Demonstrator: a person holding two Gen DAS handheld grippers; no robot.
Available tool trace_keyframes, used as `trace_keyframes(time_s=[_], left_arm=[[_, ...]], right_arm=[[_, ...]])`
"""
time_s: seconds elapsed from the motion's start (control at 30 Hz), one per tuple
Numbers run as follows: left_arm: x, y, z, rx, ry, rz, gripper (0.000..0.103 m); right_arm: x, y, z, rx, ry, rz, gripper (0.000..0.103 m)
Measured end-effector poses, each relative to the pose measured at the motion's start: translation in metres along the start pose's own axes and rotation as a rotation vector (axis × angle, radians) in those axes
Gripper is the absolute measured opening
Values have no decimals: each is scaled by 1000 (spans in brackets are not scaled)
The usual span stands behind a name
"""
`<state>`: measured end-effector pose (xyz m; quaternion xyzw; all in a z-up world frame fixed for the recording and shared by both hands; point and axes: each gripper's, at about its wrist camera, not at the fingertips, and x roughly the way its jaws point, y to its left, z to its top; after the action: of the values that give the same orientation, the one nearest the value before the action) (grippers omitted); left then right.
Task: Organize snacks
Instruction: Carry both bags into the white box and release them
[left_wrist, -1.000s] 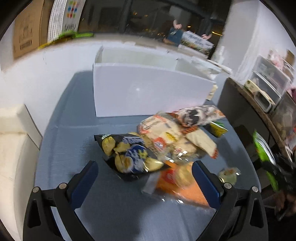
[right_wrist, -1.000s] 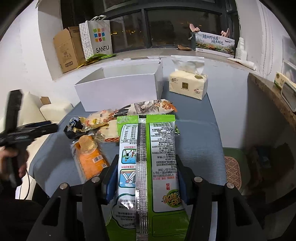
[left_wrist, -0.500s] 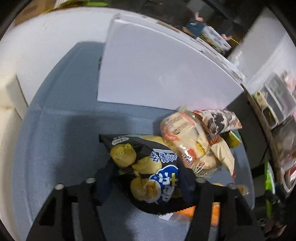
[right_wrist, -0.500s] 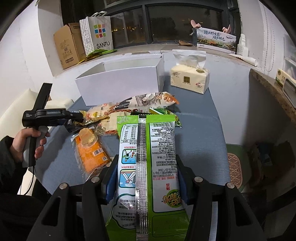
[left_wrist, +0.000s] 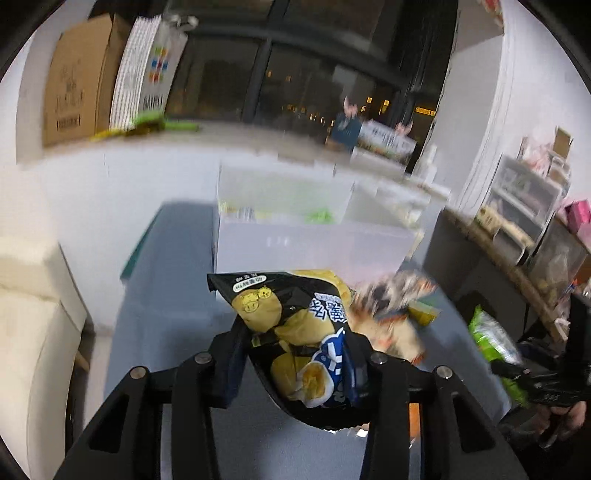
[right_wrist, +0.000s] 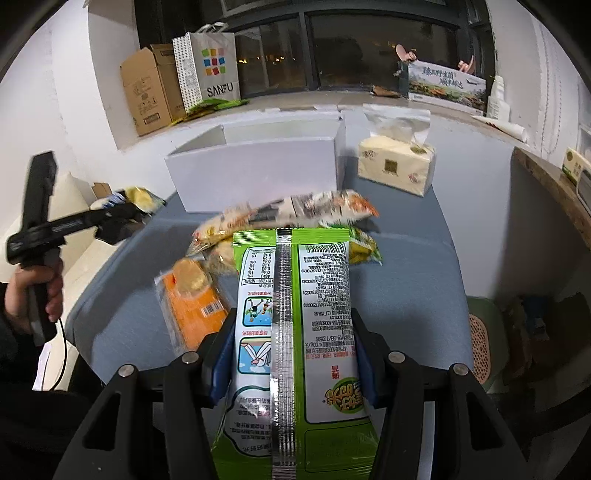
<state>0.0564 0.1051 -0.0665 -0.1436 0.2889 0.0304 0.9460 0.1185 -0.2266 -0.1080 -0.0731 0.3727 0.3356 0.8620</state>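
Left wrist view has the left gripper pinching a black chip bag low in the middle of the frame, its jaws having just been closing with the bag between them. The bag looks clear of the blue table, sagging under the pads, so I'd say it's the carry step for this one. The white box sits just above the bag in the frame, open top, with something green inside it, too blurred to name.

Right wrist view shows the right gripper clamped on a green snack packet, back seam facing the camera, filling the lower middle. The rest of the pile is still on the table: an orange pack left of the packet and a long patterned bag plus a few smaller ones above it. A tissue pack stands at upper right, beside the box.

Tips for doing this bit well, just my take:
- chip bags are puffy and slippery, so keep the squeeze firm but not crushing
- lift high enough that the drooping bottom edge clears the box's near wall
- let go only once the bag is fully over the opening, on a free side
- keep the green packet parked until the left one is out, so the two don't bump over the box
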Motion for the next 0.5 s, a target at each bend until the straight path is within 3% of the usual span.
trace_keyframes(time_s=[0.17,0.27,0.5], left_arm=[[0,-8,51,33,-74,-27,46],[19,-11,90,42,-94,-33,46],[74,-9,150,31,-75,-3,46]], right_arm=[[3,5,37,-16,-48,48,59],[10,8,79,-13,-87,83,59],[49,-4,178,85,-140,108,59]])
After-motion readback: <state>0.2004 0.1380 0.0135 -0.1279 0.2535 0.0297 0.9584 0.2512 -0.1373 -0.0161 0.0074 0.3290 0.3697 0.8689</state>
